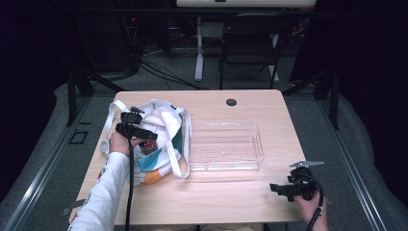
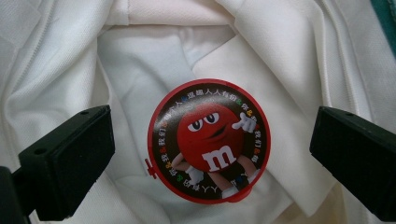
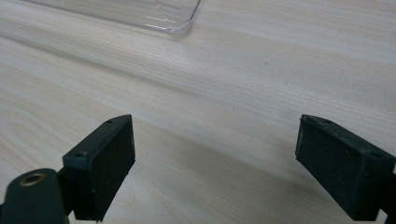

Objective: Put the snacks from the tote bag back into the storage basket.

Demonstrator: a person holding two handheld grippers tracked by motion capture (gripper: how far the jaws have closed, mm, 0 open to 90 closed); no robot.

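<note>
A person sits at the near edge of a pale wood worktop (image 1: 231, 197) with a tool in each hand. The left tool (image 1: 144, 136) hangs over a white cloth bag (image 1: 163, 120) that lies at about nine o'clock on the worktop. The bag has long white straps and some teal and orange colour on its near side. Its mouth is open.

Inside the bag sits a small round candy tub (image 2: 208, 141). Its lid faces up. The lid has a red rim and a black ring, and a red candy character with white gloves and a white "m" is drawn on it. From above, the tub (image 1: 148, 147) shows as a small dark red spot in the bag's opening.

In the left gripper view, the left tool (image 2: 212, 154) is spread wide. One black jaw is at nine o'clock of the tub and the other is at three o'clock. The tub lies between them, and neither jaw touches it. White cloth folds lie all around the tub.

A clear plastic tray (image 1: 260, 144) sits in the middle of the worktop, just to the three o'clock side of the bag. It looks empty.

The right tool (image 1: 284, 188) is low at about five o'clock, near the front edge of the worktop and well apart from the bag. In the right gripper view, the right tool (image 3: 215, 163) is spread wide too, with bare wood under it. A corner of the clear tray (image 3: 180, 25) shows at about eleven o'clock.

A small dark round cap (image 1: 231, 102) sits in the worktop at twelve o'clock.
</note>
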